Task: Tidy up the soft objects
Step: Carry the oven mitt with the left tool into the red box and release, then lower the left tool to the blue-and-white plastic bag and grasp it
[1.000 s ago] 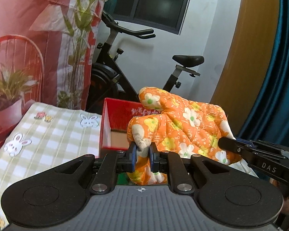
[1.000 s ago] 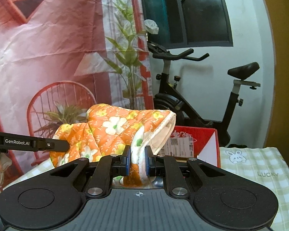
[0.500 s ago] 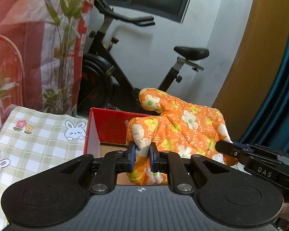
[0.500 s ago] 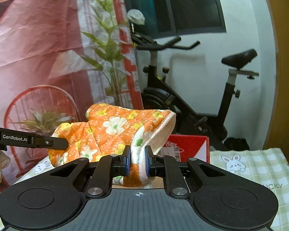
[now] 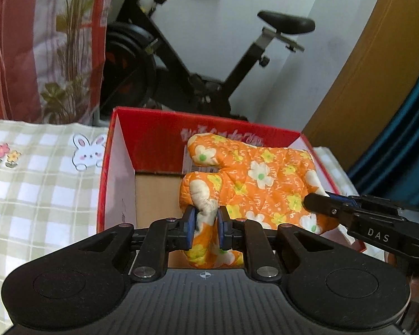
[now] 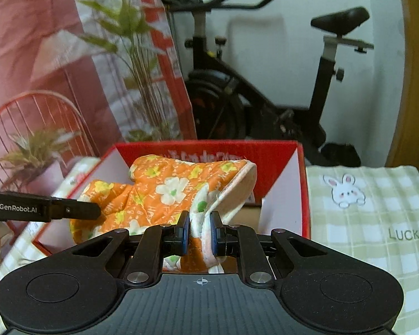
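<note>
An orange oven mitt [image 5: 254,178] with white and yellow flowers hangs between both grippers over an open red cardboard box [image 5: 153,136]. My left gripper [image 5: 205,224] is shut on the mitt's fingertip end. My right gripper [image 6: 199,230] is shut on the cuff edge of the mitt [image 6: 164,187], which hangs over the red box [image 6: 282,153]. In the left wrist view the right gripper [image 5: 315,202] reaches in from the right. In the right wrist view the other gripper [image 6: 95,212] comes in from the left. The box floor under the mitt is mostly hidden.
The box stands on a green-checked cloth [image 5: 36,184] printed with rabbits [image 6: 346,192]. Behind it are a black exercise bike [image 5: 187,64], a red-and-white printed backdrop with plants [image 6: 56,55], a brown panel and a teal curtain [image 5: 405,145].
Both grippers have carried the mitt forward and down, from above the box's near side to over its opening. The views tilted downward, so the box interior now shows.
</note>
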`<control>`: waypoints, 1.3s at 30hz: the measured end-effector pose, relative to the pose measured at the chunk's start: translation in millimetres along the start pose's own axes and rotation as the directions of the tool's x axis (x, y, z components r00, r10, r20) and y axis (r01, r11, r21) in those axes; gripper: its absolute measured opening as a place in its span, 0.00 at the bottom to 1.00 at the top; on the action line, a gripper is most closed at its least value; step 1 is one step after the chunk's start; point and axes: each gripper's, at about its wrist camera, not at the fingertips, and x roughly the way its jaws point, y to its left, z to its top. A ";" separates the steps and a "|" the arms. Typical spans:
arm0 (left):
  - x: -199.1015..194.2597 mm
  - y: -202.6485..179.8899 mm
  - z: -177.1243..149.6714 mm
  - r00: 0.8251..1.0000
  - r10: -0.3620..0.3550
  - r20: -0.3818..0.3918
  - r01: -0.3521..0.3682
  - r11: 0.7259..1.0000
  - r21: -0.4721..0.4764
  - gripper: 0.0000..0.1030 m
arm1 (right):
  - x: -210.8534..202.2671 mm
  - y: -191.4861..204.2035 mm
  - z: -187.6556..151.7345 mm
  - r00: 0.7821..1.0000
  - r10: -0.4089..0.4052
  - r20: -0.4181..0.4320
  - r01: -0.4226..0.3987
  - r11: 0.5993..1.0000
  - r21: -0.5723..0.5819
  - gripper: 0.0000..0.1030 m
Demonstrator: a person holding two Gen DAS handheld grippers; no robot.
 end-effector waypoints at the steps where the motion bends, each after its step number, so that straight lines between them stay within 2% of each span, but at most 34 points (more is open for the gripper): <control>1: 3.6 0.8 -0.1 1.000 0.000 -0.014 0.000 1.000 0.005 0.16 | 4.3 0.4 -0.5 1.000 -0.004 -0.016 0.004 1.000 -0.002 0.13; 7: 16.6 5.6 1.0 0.998 0.007 -0.059 -0.005 1.000 0.021 0.16 | 18.1 1.4 -1.1 0.997 -0.017 -0.076 0.015 1.000 -0.018 0.17; 9: 18.4 7.9 1.0 0.998 0.009 -0.063 -0.008 1.000 0.017 0.19 | 20.6 2.2 -0.9 0.996 -0.025 -0.086 0.023 0.999 -0.028 0.19; 11: 19.7 9.0 1.4 0.998 0.011 -0.064 -0.010 1.000 0.011 0.35 | 22.8 2.1 0.0 0.995 -0.031 -0.094 0.028 0.999 -0.032 0.22; 13: 18.9 9.5 2.0 0.998 0.013 -0.063 -0.013 1.000 0.004 0.44 | 22.6 0.5 -0.4 0.995 -0.040 -0.095 0.038 0.999 -0.028 0.25; 19: 2.2 6.4 3.9 0.999 0.006 -0.034 -0.006 1.000 0.012 0.44 | 5.7 4.8 -4.7 0.997 -0.041 -0.061 0.036 0.997 -0.074 0.31; 27: -44.5 -4.2 -12.5 0.998 0.003 0.059 -0.007 0.998 0.062 0.44 | -47.7 15.7 -19.9 0.996 0.018 0.088 -0.007 0.993 -0.121 0.31; 36: -90.7 -12.9 -53.6 0.986 -0.013 0.164 -0.005 0.994 0.109 0.44 | -106.5 24.3 -60.1 0.959 0.058 0.279 -0.013 0.987 -0.162 0.32; 39: -98.3 -15.2 -66.3 0.981 -0.006 0.195 -0.020 0.991 0.132 0.44 | -118.0 27.0 -72.6 0.946 0.064 0.316 -0.006 0.984 -0.180 0.39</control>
